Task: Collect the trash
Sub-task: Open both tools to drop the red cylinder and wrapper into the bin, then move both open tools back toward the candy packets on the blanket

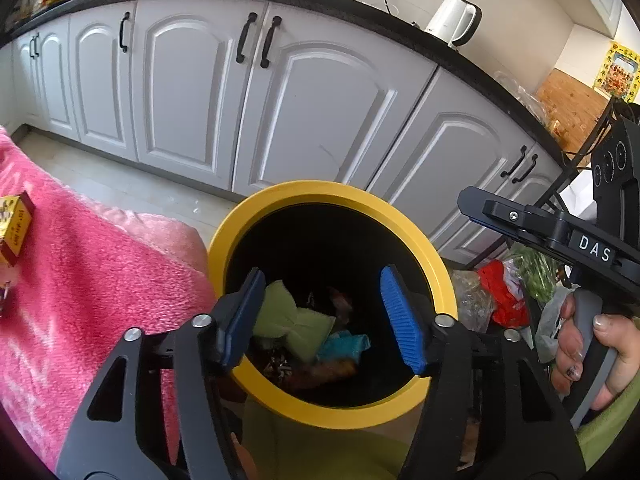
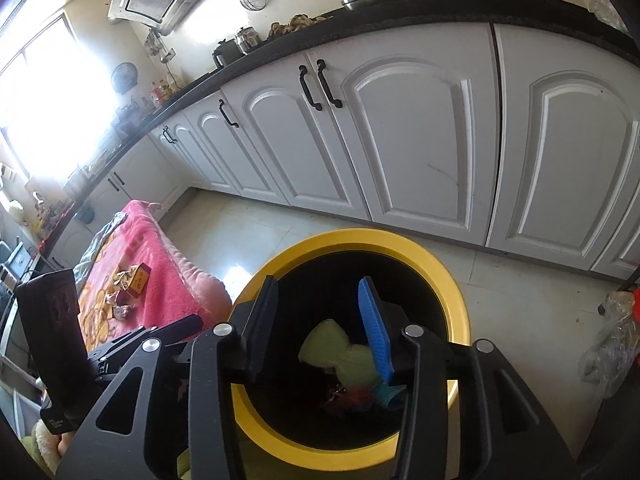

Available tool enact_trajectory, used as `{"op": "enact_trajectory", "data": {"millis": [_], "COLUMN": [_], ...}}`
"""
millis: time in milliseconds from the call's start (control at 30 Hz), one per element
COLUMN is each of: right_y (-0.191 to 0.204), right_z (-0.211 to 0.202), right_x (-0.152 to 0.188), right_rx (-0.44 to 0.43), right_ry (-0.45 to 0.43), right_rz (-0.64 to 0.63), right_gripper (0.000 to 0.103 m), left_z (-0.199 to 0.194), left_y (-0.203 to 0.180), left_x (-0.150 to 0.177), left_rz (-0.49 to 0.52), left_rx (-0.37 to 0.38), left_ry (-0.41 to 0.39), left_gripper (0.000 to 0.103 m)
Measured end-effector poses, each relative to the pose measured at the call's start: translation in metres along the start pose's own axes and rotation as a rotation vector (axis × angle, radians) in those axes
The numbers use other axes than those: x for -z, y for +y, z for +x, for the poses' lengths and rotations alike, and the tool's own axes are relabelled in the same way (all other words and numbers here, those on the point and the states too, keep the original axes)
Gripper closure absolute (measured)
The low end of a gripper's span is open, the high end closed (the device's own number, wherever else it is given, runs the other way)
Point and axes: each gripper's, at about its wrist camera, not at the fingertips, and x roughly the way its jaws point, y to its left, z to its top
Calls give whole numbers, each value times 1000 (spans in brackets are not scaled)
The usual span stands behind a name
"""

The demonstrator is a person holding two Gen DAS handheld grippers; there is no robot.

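A round bin with a yellow rim (image 1: pixel 280 196) stands on the kitchen floor; it also shows in the right wrist view (image 2: pixel 400 244). Inside lie a green sponge-like pad (image 1: pixel 296 320), a teal scrap (image 1: pixel 346 344) and dark wrappers. My left gripper (image 1: pixel 322 312) is open and empty above the bin's mouth. My right gripper (image 2: pixel 322 320) is open and empty above the same bin; its body shows at the right of the left wrist view (image 1: pixel 560 232). On a pink blanket (image 2: pixel 160 280) lie a small red and yellow box (image 2: pixel 138 278) and crumpled wrappers (image 2: pixel 120 312).
White cabinets (image 1: pixel 280 92) under a black counter run behind the bin. A white kettle (image 1: pixel 454 20) stands on the counter. Plastic bags (image 1: pixel 504 292) with red and green contents lie on the floor right of the bin. The box shows at the left edge (image 1: pixel 16 224).
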Motion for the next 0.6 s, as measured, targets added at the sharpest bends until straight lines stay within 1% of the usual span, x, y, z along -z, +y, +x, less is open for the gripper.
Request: {"op": "enact_trajectory", "data": {"millis": [33, 100, 167, 200, 267, 300, 400, 500, 600], "right_y": [1, 4, 7, 8, 12, 14, 21, 28, 37], "right_z": [-1, -3, -7, -8, -12, -14, -20, -26, -31], "right_x": [0, -1, -1, -1, -2, -2, -3, -4, -5], "right_rx": [2, 3, 8, 9, 10, 11, 17, 17, 13], "right_ry": [-5, -12, -25, -29, -40, -46, -69, -89, -108], "right_rz": [-2, -9, -17, -20, -35, -43, -65, -86, -109], "right_gripper": [58, 53, 47, 44, 41, 38, 31, 26, 23], "left_z": [-3, -7, -12, -15, -22, -26, -37, -51, -65], "left_y": [1, 2, 3, 4, 6, 7, 9, 11, 14], "left_x": [-1, -1, -1, -2, -3, -3, -4, -6, -7], "left_rz": [-3, -7, -12, -14, -18, -18, -14, -8, -11], "left_rx": [-3, -7, -14, -17, -26, -37, -71, -106, -121], "left_ry": [-4, -13, -22, -26, -38, -44, -67, -99, -122], "left_gripper": [40, 36, 25, 24, 14, 11, 11, 11, 11]}}
